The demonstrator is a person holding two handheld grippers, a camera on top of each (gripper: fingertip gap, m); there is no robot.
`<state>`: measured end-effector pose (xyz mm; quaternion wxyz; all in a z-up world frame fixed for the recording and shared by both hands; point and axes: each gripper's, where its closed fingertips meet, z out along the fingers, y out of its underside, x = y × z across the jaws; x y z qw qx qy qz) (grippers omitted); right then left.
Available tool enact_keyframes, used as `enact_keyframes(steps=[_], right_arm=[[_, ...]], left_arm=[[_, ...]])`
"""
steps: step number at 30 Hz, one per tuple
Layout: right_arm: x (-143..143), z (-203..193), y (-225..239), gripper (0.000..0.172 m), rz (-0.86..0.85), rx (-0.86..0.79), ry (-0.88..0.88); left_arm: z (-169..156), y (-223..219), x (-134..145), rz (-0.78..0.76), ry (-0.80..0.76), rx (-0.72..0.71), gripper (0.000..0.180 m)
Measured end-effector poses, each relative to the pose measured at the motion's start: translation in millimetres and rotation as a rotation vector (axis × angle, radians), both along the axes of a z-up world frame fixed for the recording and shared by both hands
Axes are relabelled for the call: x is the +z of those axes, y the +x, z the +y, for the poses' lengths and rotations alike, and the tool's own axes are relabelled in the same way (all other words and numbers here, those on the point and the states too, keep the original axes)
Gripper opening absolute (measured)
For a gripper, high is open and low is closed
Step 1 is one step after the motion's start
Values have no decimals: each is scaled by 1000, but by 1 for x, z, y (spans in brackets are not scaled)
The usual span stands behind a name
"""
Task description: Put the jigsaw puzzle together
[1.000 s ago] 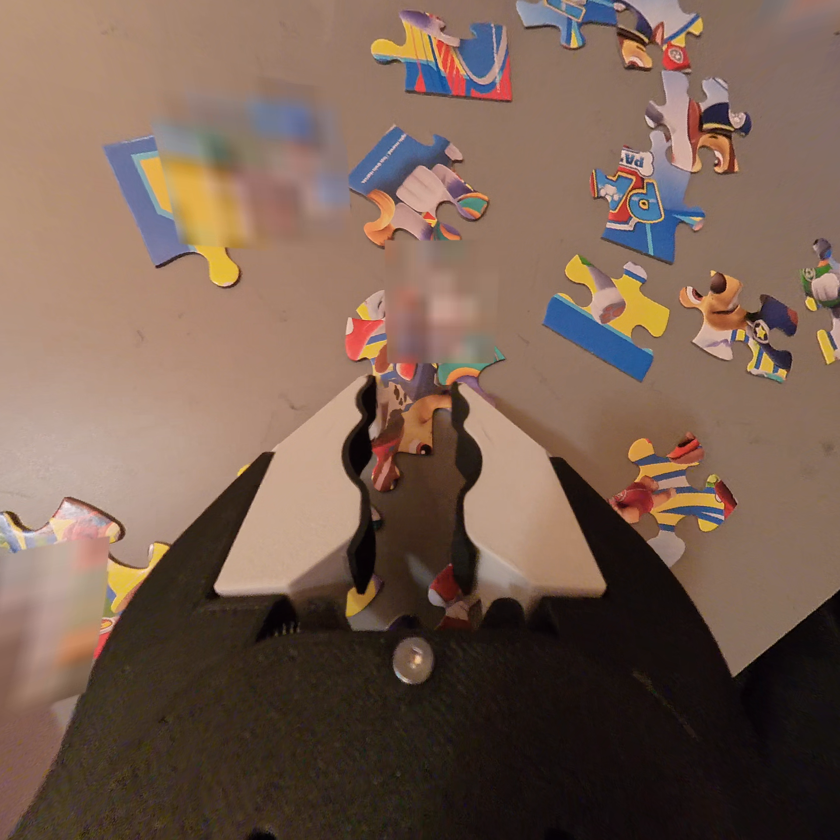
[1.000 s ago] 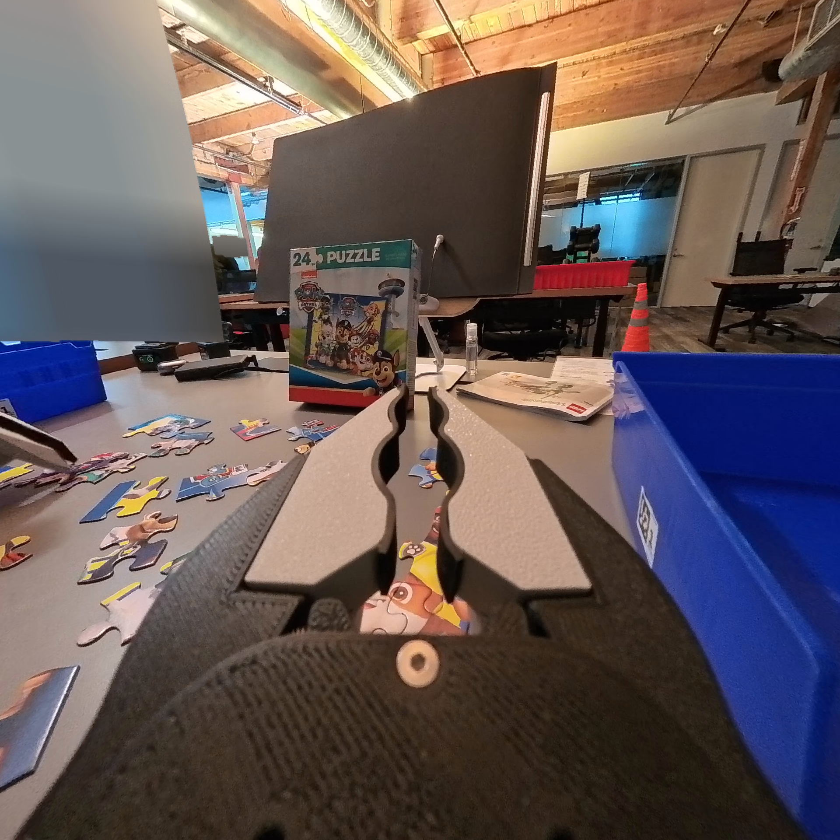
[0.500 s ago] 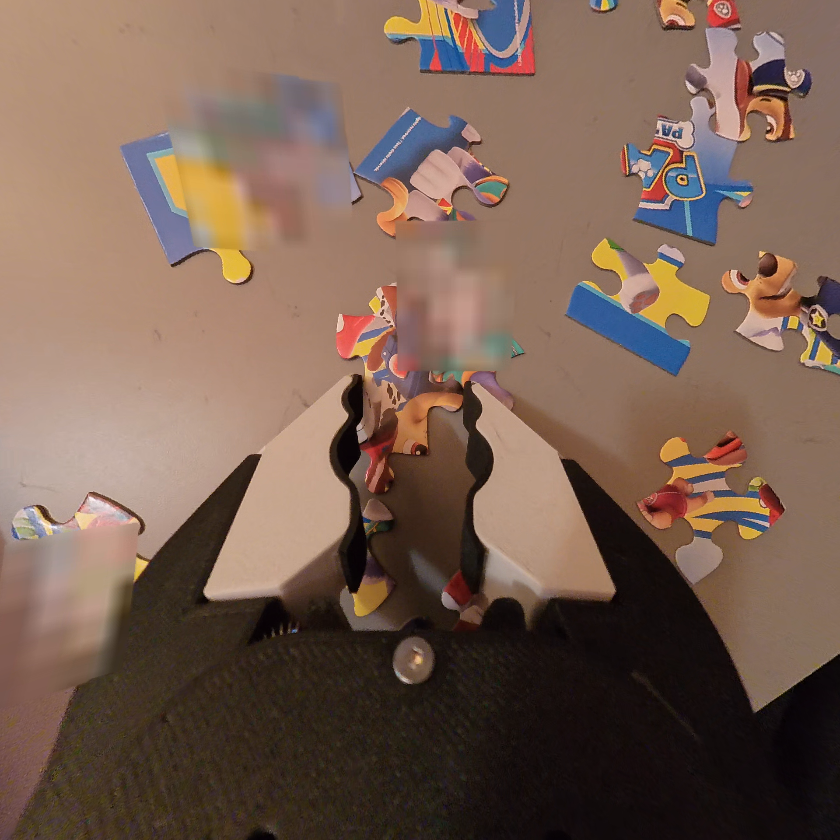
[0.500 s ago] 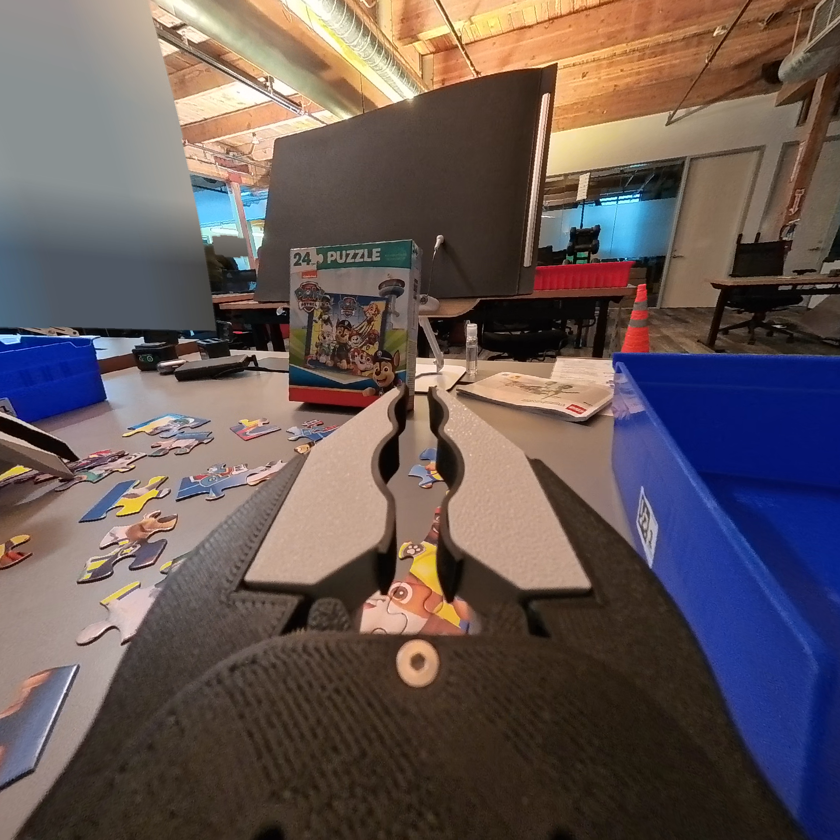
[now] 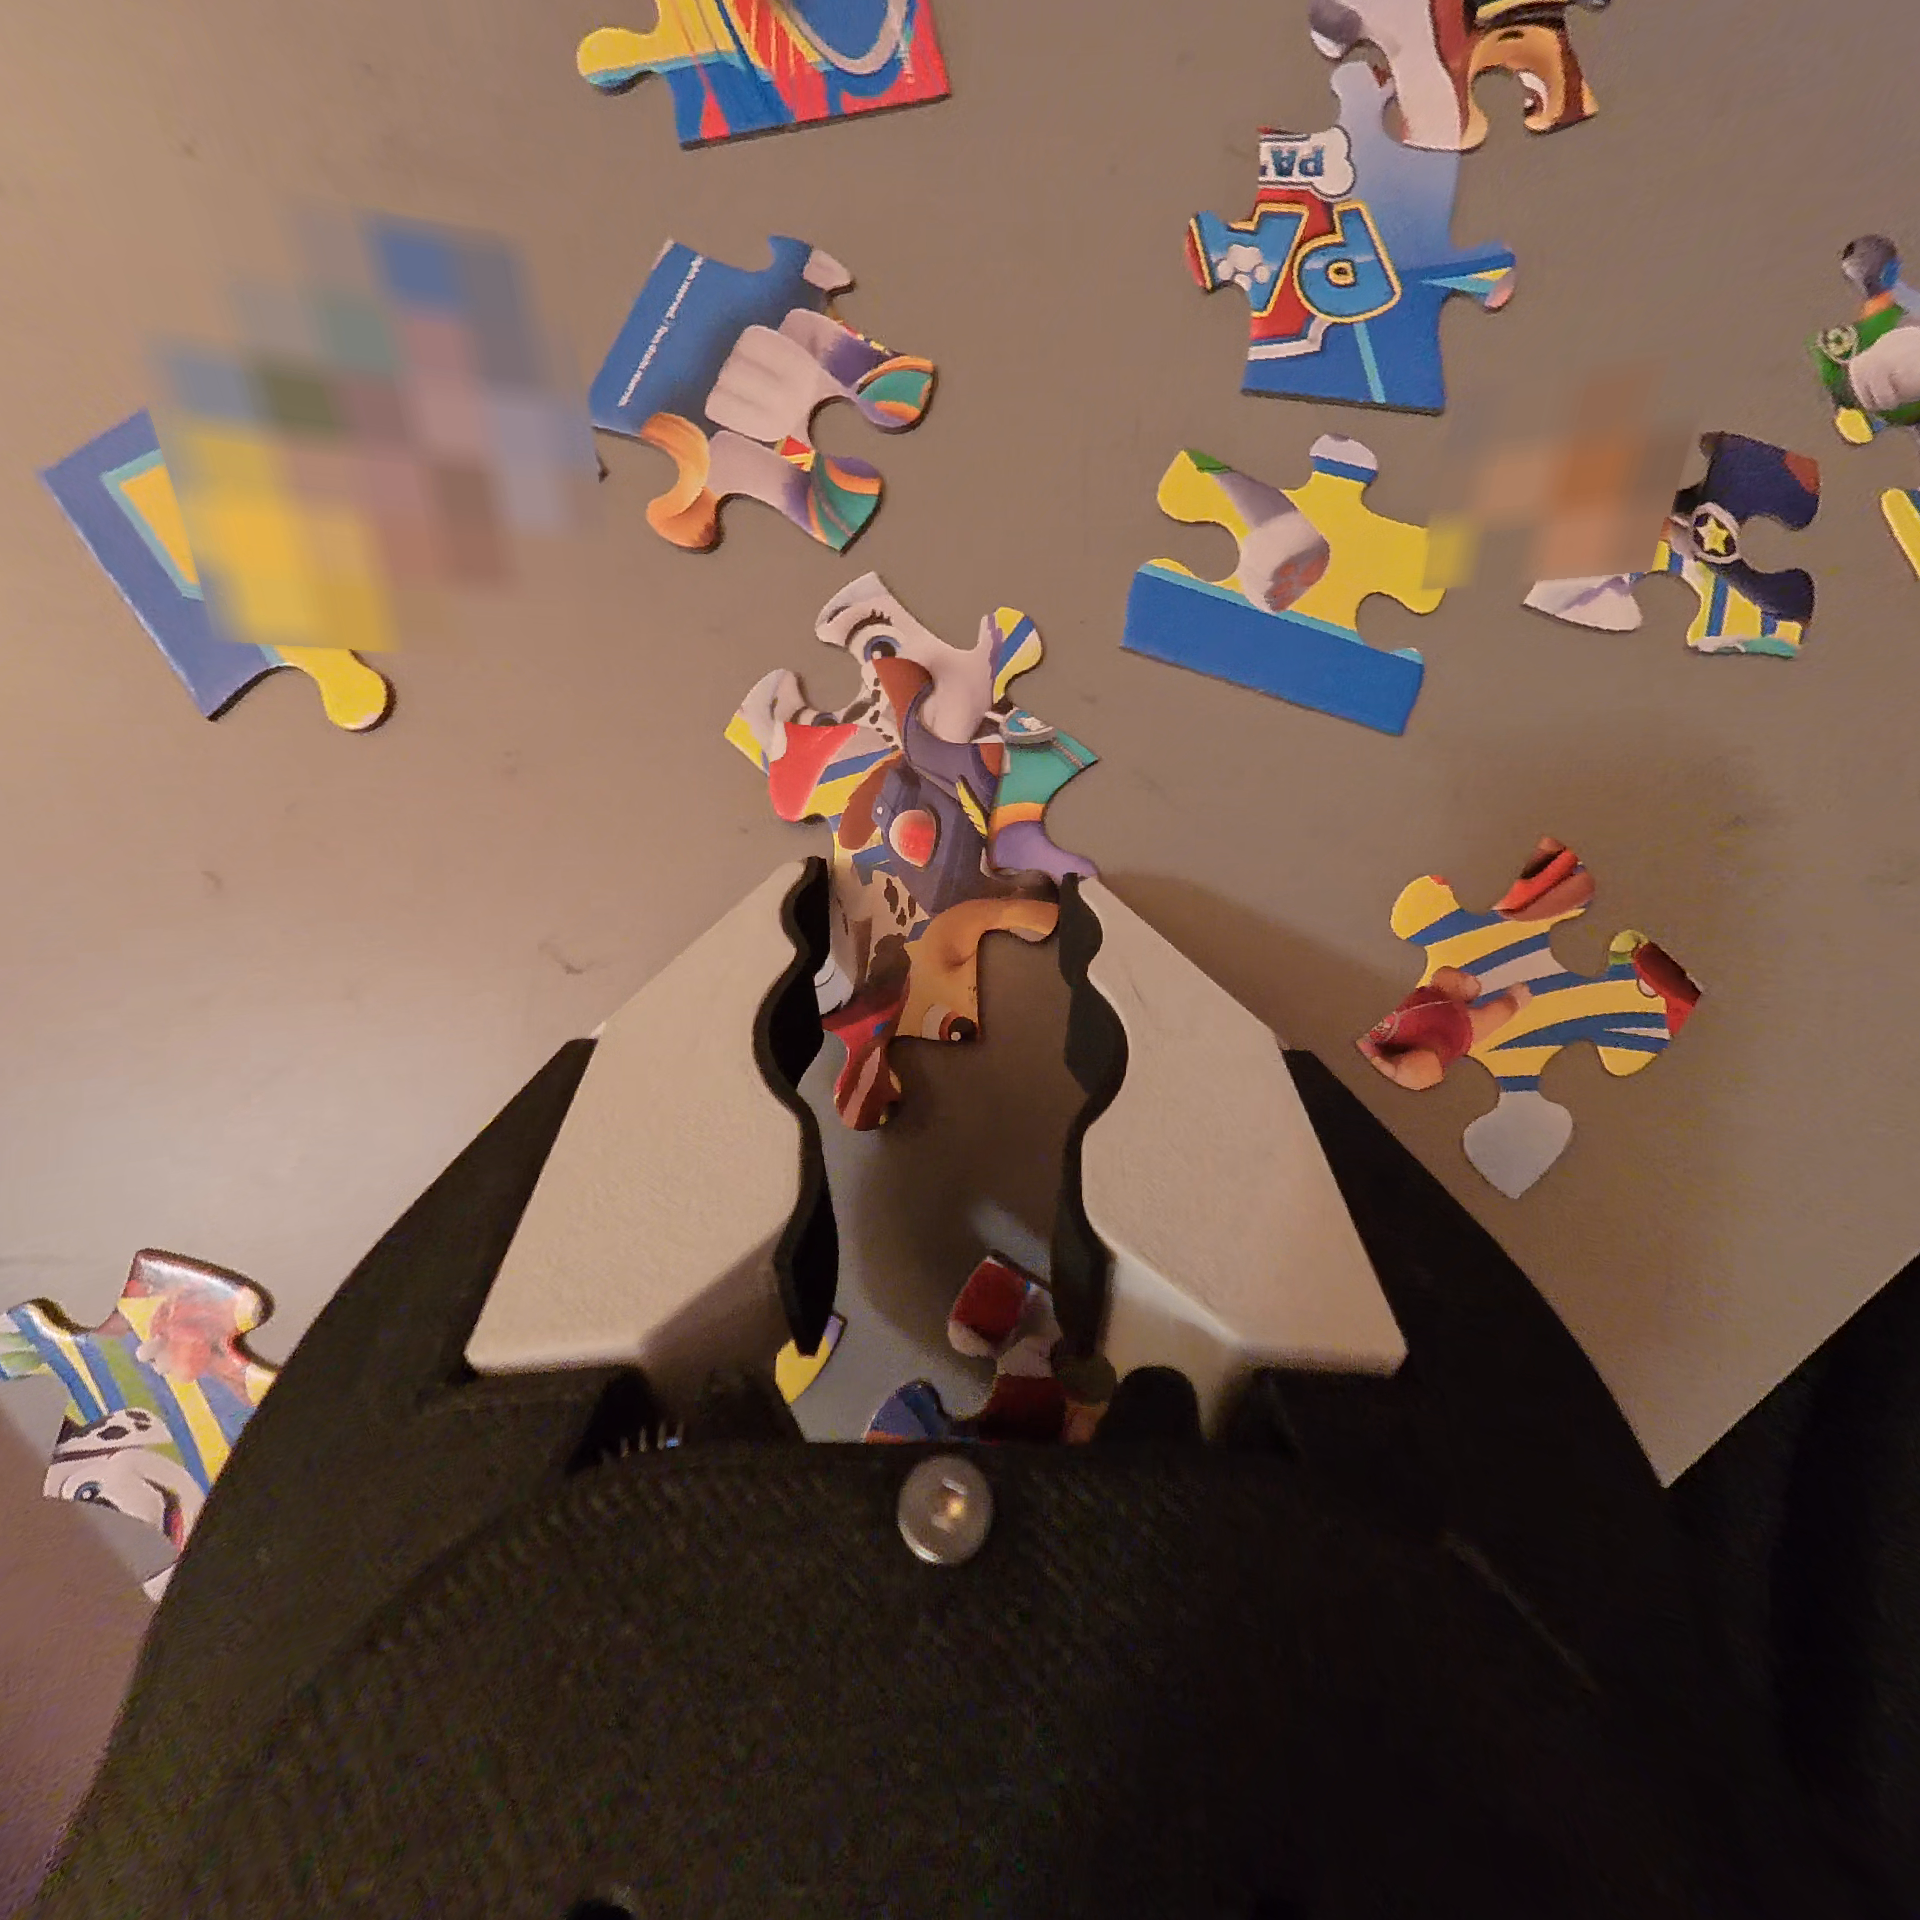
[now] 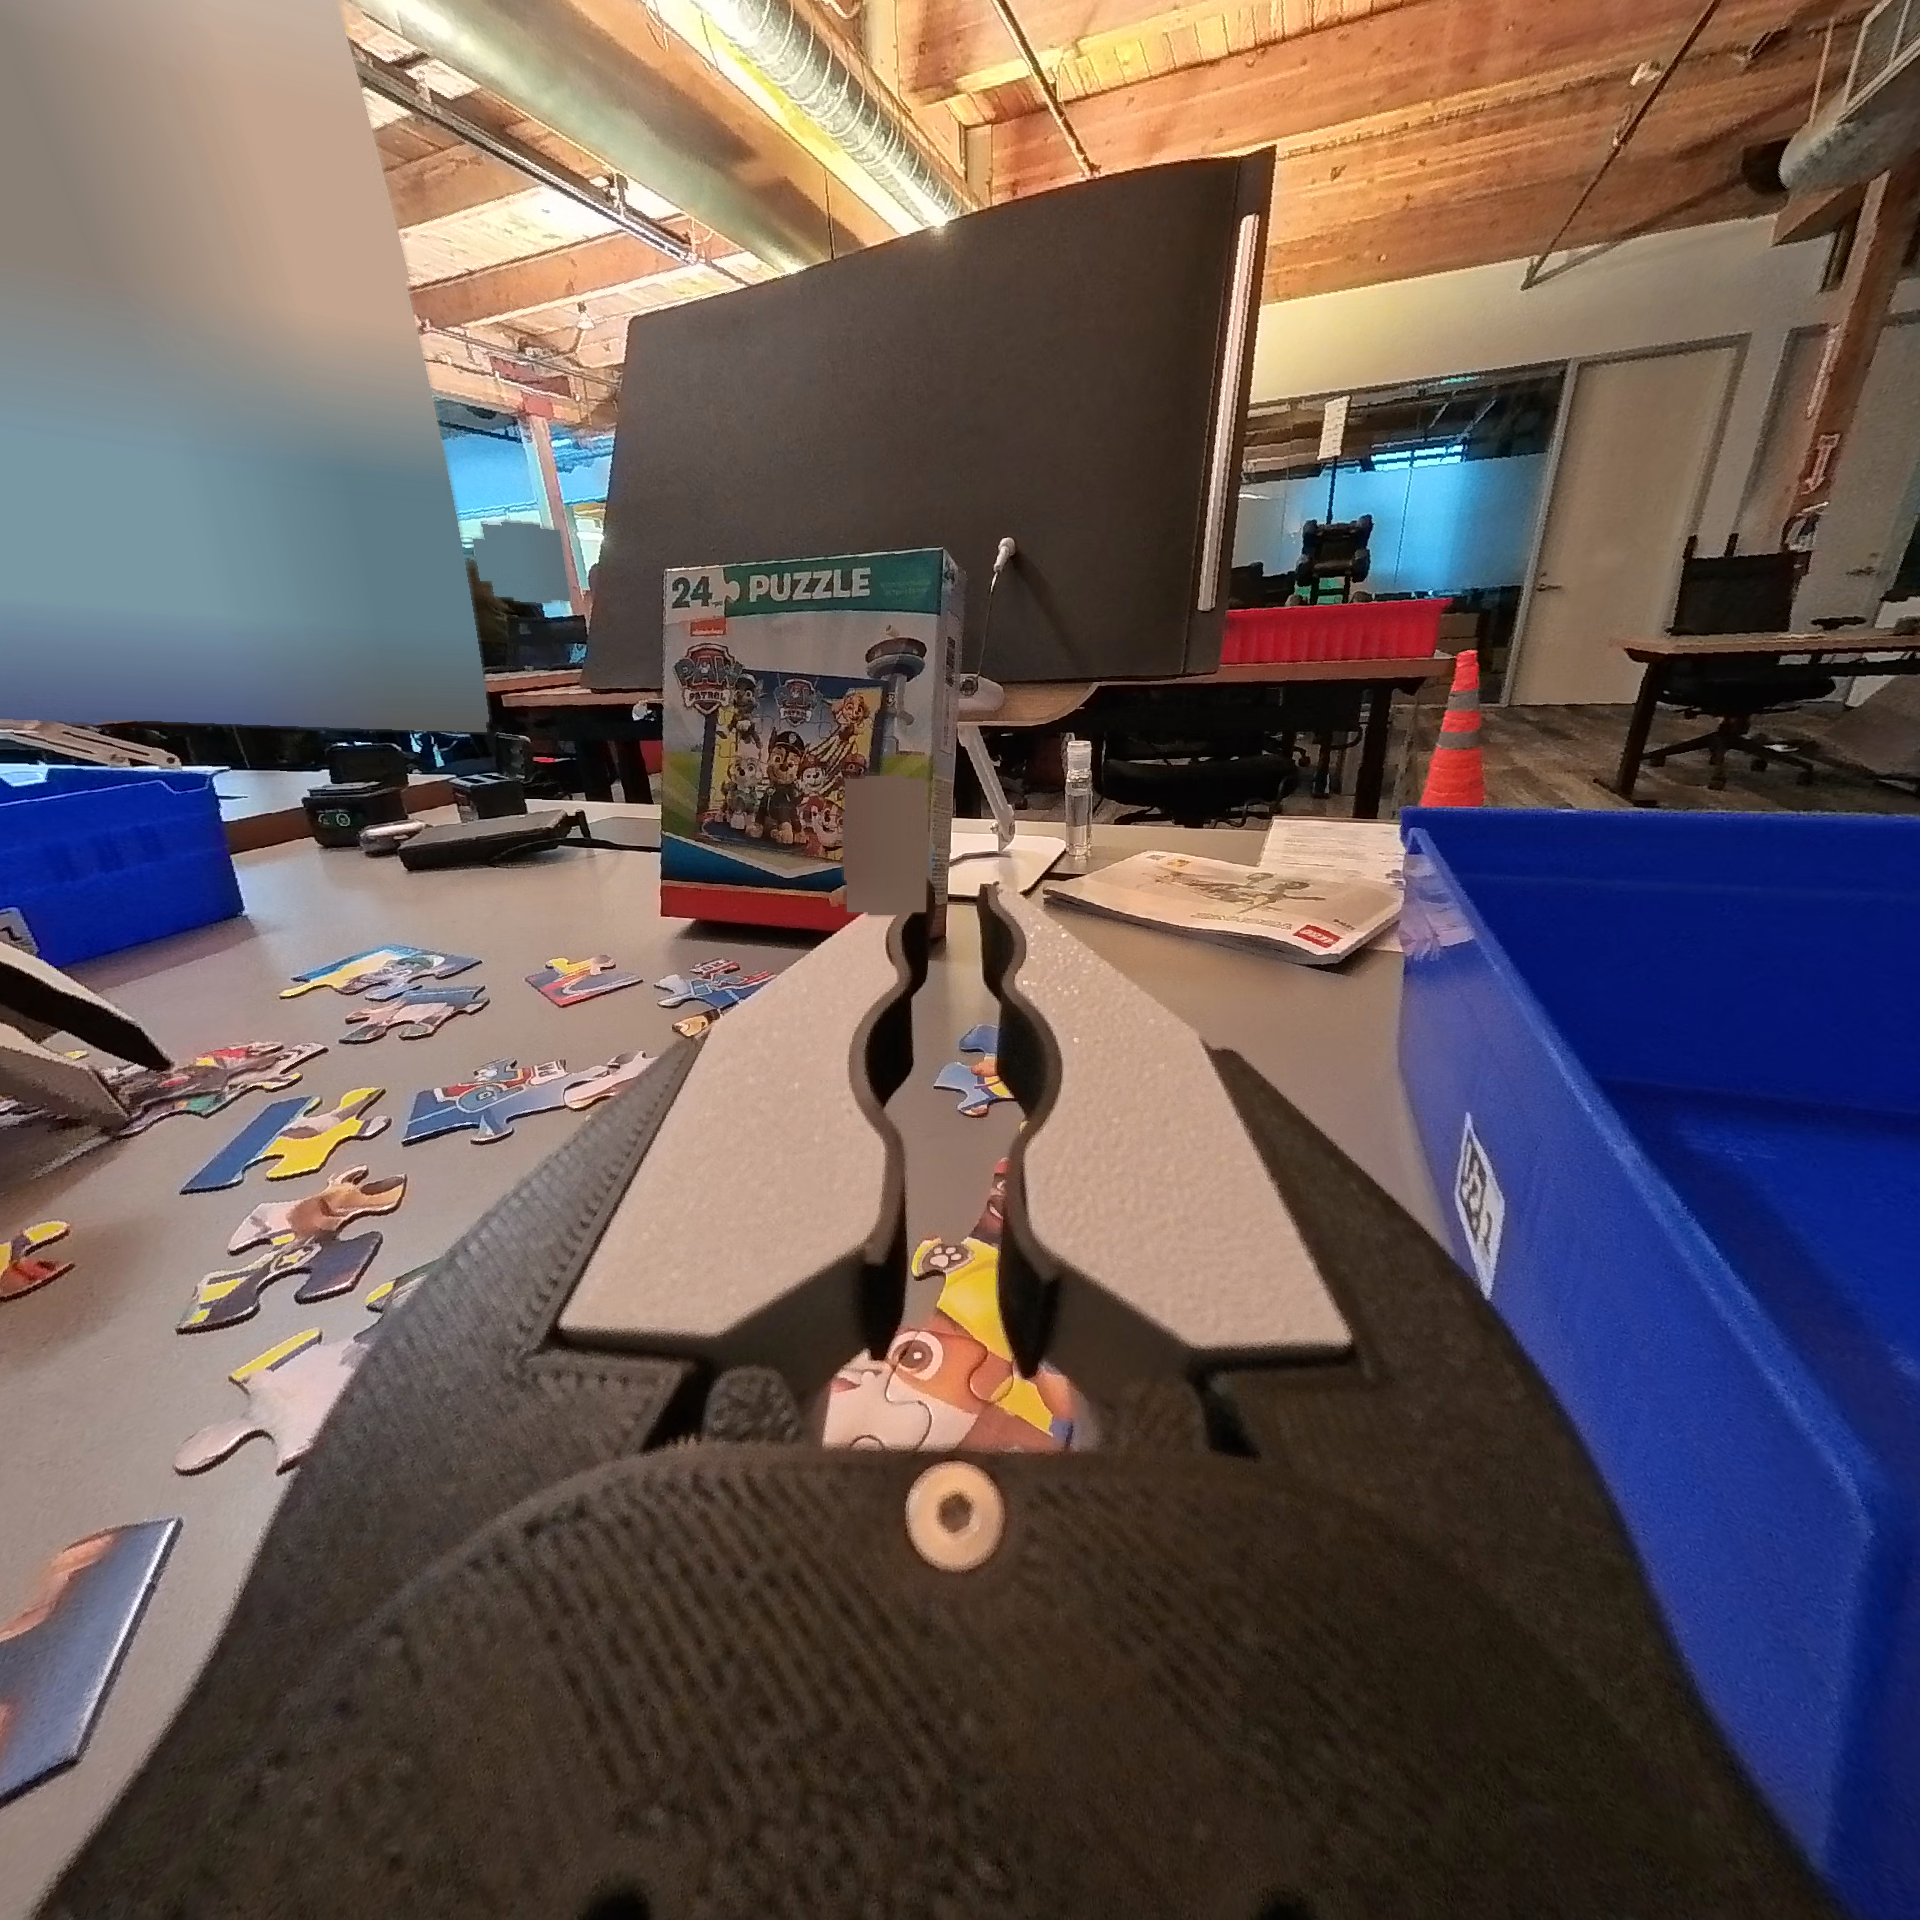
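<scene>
My left gripper [image 5: 940, 883] hangs spread over joined puzzle pieces [image 5: 914, 790] on the grey table [image 5: 416, 935], pads clear, bare tabletop alongside. My right gripper [image 6: 948, 904], nearly closed on nothing, hovers beside the blue bin [image 6: 1662, 1091].

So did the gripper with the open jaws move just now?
Yes. The left gripper slid left over the grey table: the striped yellow puzzle piece lying there now sits farther right of its jaws than a second ago.

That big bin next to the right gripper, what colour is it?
Bright blue bin, clearest in the right wrist view.
</scene>
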<state>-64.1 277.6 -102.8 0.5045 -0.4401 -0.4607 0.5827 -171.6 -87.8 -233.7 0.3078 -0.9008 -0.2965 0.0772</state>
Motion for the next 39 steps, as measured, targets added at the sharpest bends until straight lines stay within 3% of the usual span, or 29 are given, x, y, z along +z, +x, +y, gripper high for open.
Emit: enact_keyframes(steps=[33, 39], right_arm=[[0, 0, 0, 7, -2, 0, -2], [0, -1, 0, 7, -4, 0, 0]], left_arm=[[24, 14, 18, 0, 104, -80, 42], [42, 17, 33, 8, 230, -94, 42]])
